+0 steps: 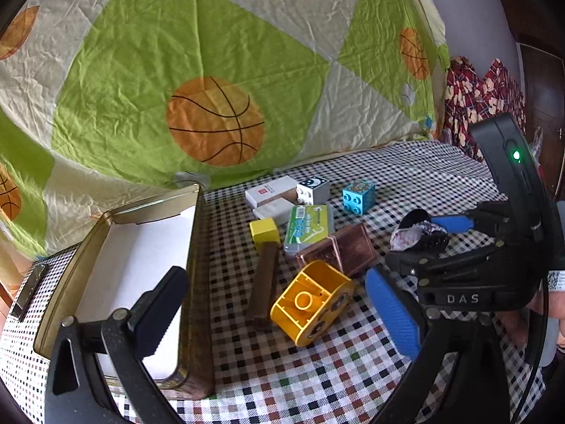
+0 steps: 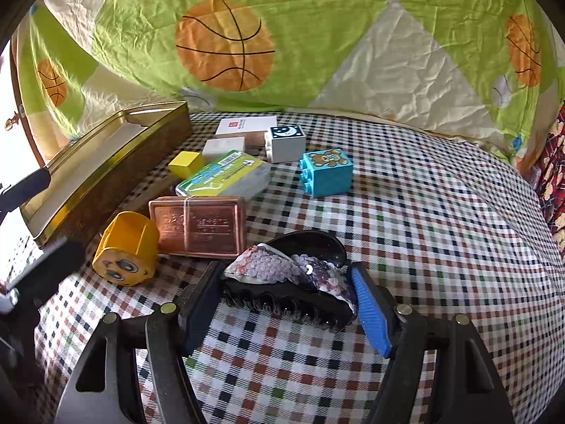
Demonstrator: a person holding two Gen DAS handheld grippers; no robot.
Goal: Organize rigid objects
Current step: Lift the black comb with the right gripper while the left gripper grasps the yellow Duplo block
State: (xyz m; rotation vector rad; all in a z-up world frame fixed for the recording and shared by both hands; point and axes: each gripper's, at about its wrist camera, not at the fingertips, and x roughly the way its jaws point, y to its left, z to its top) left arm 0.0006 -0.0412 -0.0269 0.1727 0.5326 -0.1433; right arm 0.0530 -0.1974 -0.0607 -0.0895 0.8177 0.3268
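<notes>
My right gripper [image 2: 286,304] is shut on a black hair claw clip with a sequined bow [image 2: 293,275], held just above the checked cloth; it also shows in the left wrist view [image 1: 420,235]. My left gripper [image 1: 279,304] is open and empty; its left finger hangs over the open gold tin [image 1: 148,247], its blue right pad is beside the yellow toy block [image 1: 312,304]. A pile lies ahead: copper box [image 2: 197,226], green-labelled case [image 2: 226,175], blue brick [image 2: 326,173], white moon brick [image 2: 286,141], small yellow cube [image 2: 185,164], brown bar [image 1: 265,282], white boxes [image 2: 247,125].
The tin [image 2: 106,169] stands at the left on the checked tablecloth [image 2: 423,247]. A green basketball-print quilt [image 1: 212,70] rises behind the table. Red floral fabric [image 1: 483,95] lies at the far right. A small checked box [image 1: 21,318] is left of the tin.
</notes>
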